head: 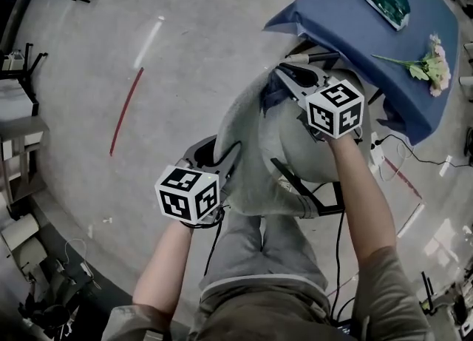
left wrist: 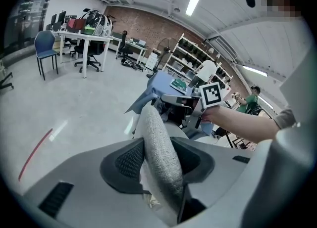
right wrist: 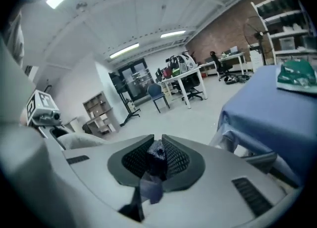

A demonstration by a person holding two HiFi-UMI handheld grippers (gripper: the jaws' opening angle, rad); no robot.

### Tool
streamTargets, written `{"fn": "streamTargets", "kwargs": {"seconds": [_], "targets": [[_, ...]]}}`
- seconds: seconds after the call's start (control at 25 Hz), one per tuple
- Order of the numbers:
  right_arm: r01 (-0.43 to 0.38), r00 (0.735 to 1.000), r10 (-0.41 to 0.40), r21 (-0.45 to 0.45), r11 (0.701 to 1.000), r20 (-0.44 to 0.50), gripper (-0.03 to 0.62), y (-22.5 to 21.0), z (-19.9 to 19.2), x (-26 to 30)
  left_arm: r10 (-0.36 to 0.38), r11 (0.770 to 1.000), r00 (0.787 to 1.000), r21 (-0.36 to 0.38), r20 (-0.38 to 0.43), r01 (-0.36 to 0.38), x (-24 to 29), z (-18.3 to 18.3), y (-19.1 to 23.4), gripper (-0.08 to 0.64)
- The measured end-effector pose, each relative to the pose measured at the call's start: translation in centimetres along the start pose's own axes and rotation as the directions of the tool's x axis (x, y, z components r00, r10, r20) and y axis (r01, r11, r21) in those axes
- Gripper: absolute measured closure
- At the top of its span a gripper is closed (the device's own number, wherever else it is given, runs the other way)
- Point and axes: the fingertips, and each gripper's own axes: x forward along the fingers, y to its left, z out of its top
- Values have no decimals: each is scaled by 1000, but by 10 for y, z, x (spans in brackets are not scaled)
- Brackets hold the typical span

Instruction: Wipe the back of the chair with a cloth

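In the head view a chair with a grey fabric back point(head: 244, 147) stands in front of the person's legs. My left gripper point(head: 223, 156) is at the back's near left edge. In the left gripper view that rounded edge point(left wrist: 161, 167) fills the gap between the pads of the left gripper point(left wrist: 157, 142), which press on it. My right gripper point(head: 287, 75) is at the far top of the back, shut on a small dark blue cloth point(head: 272, 97). In the right gripper view the bunched cloth point(right wrist: 157, 162) is pinched in the right gripper point(right wrist: 158, 149) and hangs down.
A table under a blue cover point(head: 347, 29) stands just beyond the chair, bearing a green packet point(head: 384, 1) and a flower point(head: 432, 66). Cables point(head: 414, 158) lie on the floor to the right. A red line point(head: 126, 110) marks the floor at left, with shelving point(head: 15, 147) further left.
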Motion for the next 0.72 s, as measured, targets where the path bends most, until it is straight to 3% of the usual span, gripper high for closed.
{"fn": "streamTargets", "kwargs": {"seconds": [0.12,0.24,0.32,0.52,0.72], "targets": [[-46,999,47,74,996,-17,525,17,-19,4,-4,1000,1000,-2,-1,4,-1,0,0,382],[-124,989,131,116,985,-62,525,61,-51,14,-12,1000,1000,-7,5,12,0,1,1,380],[-162,983,177,205,965,-58,525,90,-70,16,-19,1000,1000,-18,13,20,0,2,1,377],[-174,981,191,434,884,4,526,129,-97,1,-28,998,999,-60,36,30,-2,2,1,377],[-167,978,209,506,846,-25,526,161,-117,-16,-11,998,1000,-57,27,12,-7,2,2,382]]}}
